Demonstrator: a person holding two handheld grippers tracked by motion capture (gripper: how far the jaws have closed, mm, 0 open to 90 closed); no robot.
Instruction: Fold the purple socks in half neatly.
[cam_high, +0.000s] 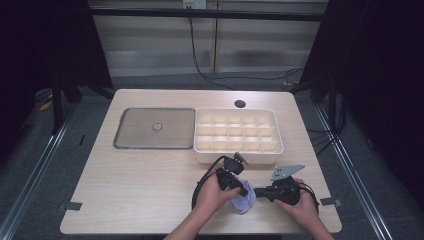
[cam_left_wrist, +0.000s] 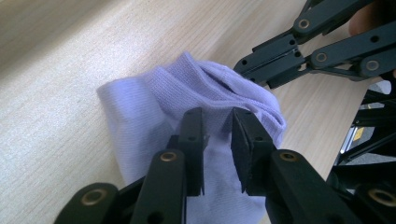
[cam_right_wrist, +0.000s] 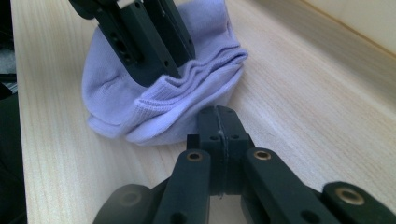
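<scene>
Sock: a pale lilac sock (cam_high: 243, 202), folded into layers, lies on the table (cam_high: 140, 185) near its front edge, right of the middle, between the two hands
Sock edge: in the left gripper view the ribbed cuff (cam_left_wrist: 205, 81) is bunched into stacked folds on the side facing the other gripper
Left gripper: the left gripper (cam_left_wrist: 217, 128) stands over the sock, tips down on the cloth; its jaws are a little apart with a narrow gap between the pads, and cloth shows in that gap, but I cannot tell whether the pads press on it
Left hand: the left hand (cam_high: 214, 192) comes in from the front edge and wraps the gripper's body, its cable looping beside it
Right gripper: the right gripper (cam_right_wrist: 218, 126) has its jaws clenched flat together with nothing between them; the tips lie low over the wood, just beside the sock's folded edge
Right hand: the right hand (cam_high: 295, 200) rests near the front right corner
Divided box: a cream box with many compartments (cam_high: 239, 157) sits toward the back right, well apart from the sock
Tray: a grey flat tray (cam_high: 132, 135) lies just left of the box, a small round disc (cam_high: 157, 127) at its middle
</scene>
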